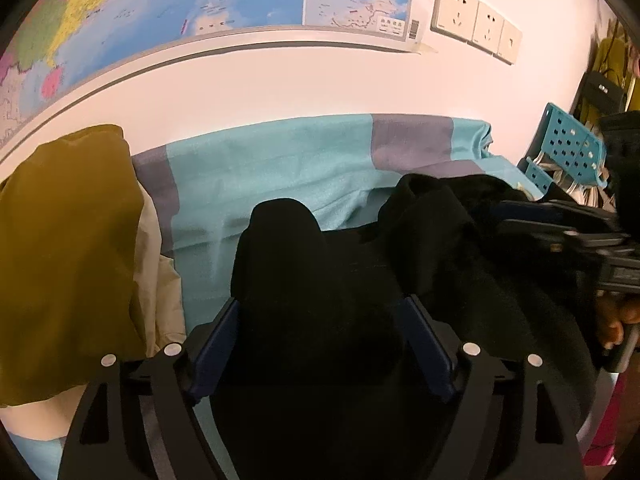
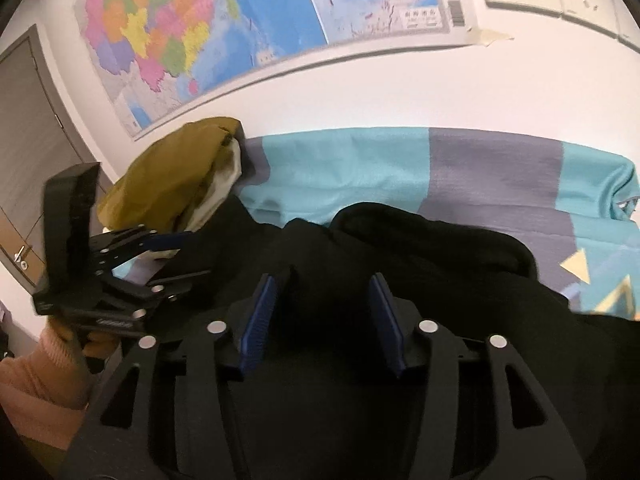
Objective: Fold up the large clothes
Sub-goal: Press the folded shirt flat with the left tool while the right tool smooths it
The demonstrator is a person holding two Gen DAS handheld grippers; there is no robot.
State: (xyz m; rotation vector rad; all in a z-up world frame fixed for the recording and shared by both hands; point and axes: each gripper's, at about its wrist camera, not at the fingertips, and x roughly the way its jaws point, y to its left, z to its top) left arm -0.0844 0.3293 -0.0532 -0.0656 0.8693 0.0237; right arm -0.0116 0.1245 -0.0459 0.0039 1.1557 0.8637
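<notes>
A large black garment (image 1: 440, 248) lies bunched on a teal and grey striped bed sheet (image 1: 280, 168). My left gripper (image 1: 322, 304) stands wide open, with a hump of the black cloth rising between its blue pads (image 1: 216, 344); the pads do not visibly clamp it. In the right wrist view the black garment (image 2: 440, 264) spreads under my right gripper (image 2: 326, 280), which is open with cloth lying in the gap. The left gripper (image 2: 196, 256) shows at the left with fingers spread. The right gripper (image 1: 504, 216) enters from the right edge.
An olive garment (image 1: 64, 240) over cream cloth (image 1: 160, 280) is heaped at the left by the wall. A blue perforated plastic rack (image 1: 568, 144) stands at the far right. A map (image 1: 160, 8) and wall sockets (image 1: 476, 20) hang above. A grey door (image 2: 32, 140) is at the left.
</notes>
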